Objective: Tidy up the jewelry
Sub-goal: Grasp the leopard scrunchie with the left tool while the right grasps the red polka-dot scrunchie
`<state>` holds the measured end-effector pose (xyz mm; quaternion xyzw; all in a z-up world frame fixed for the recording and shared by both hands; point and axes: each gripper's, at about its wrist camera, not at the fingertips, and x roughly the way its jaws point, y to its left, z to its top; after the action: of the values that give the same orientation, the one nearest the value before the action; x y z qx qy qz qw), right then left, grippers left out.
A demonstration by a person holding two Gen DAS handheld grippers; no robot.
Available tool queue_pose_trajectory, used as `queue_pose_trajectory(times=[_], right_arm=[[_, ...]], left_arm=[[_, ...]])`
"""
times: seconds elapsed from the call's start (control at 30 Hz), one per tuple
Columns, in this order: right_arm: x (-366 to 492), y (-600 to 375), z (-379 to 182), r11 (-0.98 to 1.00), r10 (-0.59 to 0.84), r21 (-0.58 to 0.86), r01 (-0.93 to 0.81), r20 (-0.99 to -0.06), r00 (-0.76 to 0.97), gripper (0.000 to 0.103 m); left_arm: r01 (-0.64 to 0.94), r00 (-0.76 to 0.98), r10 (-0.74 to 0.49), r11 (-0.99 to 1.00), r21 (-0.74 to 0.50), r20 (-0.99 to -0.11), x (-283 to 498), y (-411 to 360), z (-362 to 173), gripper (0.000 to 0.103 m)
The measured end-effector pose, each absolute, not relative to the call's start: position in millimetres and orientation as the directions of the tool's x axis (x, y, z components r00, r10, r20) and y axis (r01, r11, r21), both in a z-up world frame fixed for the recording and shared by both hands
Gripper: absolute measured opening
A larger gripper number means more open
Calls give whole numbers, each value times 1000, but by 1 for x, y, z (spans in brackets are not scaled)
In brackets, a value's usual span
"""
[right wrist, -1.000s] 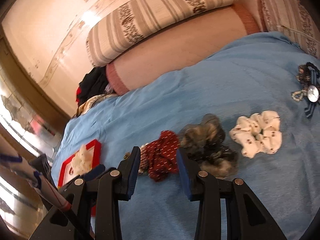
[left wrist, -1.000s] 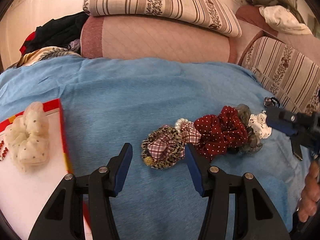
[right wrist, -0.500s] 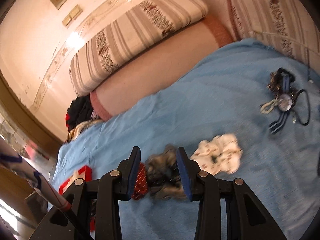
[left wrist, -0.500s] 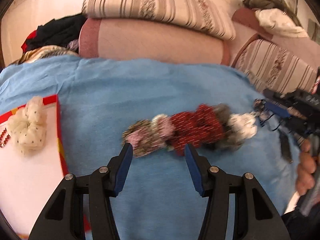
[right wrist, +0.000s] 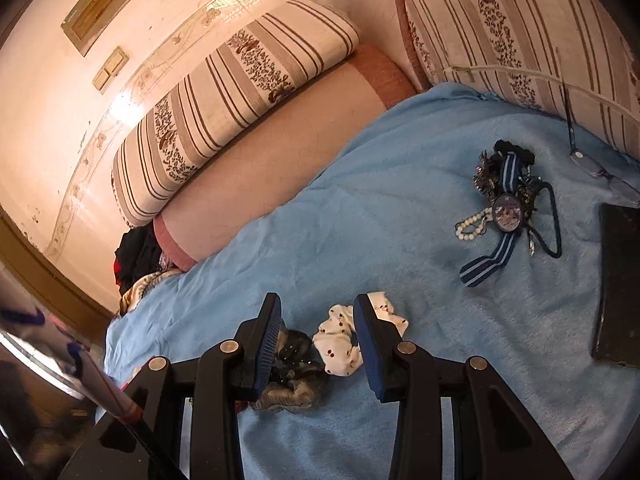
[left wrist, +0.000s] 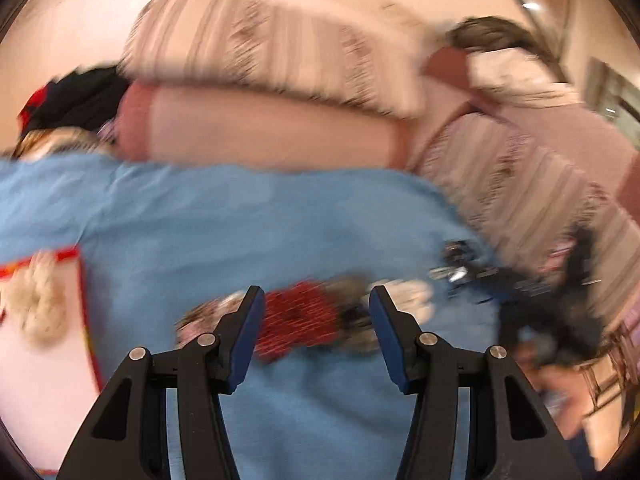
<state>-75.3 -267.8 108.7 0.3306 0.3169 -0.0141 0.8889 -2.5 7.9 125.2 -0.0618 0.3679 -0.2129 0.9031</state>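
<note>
Now both claws point(left wrist: 316, 300) point(right wrist: 316, 312) — apart, empty — sit farther from the scrunchies point(left wrist: 296, 320) than before.

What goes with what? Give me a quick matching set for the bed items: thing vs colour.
Things:
1. blanket
2. spotted scrunchie
3. ribbon pendant
4. flat case

Colours:
A. white with dark red dots
B. black
C. light blue
D. navy with pale blue stripes

Pairs: 1-C, 2-A, 3-D, 4-B
</note>
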Motion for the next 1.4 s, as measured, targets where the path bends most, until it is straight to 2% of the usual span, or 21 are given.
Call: queue_pose_trajectory(times=[0.13, 0.27, 0.37, 0.43, 0.53, 0.6, 0.7, 1.03, 1.2, 1.3, 1.4], right_arm=[[-71, -251, 105, 796, 200, 567, 213, -579, 790, 41], [-60, -232, 99, 820, 214, 540, 192, -599, 772, 41], [-53, -221, 95, 834, 212, 519, 187, -614, 761, 41], [-49, -215, 92, 841, 212, 508, 185, -625, 752, 41], [-45, -208, 87, 848, 218, 499, 177, -634, 742, 41], [-42, -204, 85, 854, 226, 494, 166, -638, 736, 41], [-39, -196, 80, 857, 254, 495, 143, -646, 720, 41], [-41, -196, 78, 847, 282, 516, 130, -642, 713, 42], [-36, -166, 73, 858, 350, 513, 40, -639, 685, 46], [-30, -140, 71, 888, 346, 460, -14, -646, 680, 46], [-20, -112, 62, 935, 293, 350, -49, -689, 663, 44]], left_arm=[[251, 629, -344, 939, -237, -697, 19, 42, 78, 53], [247, 606, -354, 935, -254, -712, 30, 52, 53, 53], [287, 605, -351, 933, -215, -714, 34, 42, 45, 52], [307, 609, -334, 935, -175, -719, 38, 33, 40, 47], [308, 598, -315, 939, -152, -737, 49, 28, 30, 33], [301, 578, -314, 940, -161, -753, 55, 29, 22, 14], [294, 585, -313, 942, -164, -748, 55, 31, 23, 8], [308, 688, -360, 931, -195, -630, 34, 44, 67, 8], [289, 709, -353, 935, -206, -610, 31, 54, 75, 8], [286, 698, -354, 935, -211, -622, 33, 54, 72, 8], [294, 692, -359, 932, -210, -626, 33, 54, 71, 8]])
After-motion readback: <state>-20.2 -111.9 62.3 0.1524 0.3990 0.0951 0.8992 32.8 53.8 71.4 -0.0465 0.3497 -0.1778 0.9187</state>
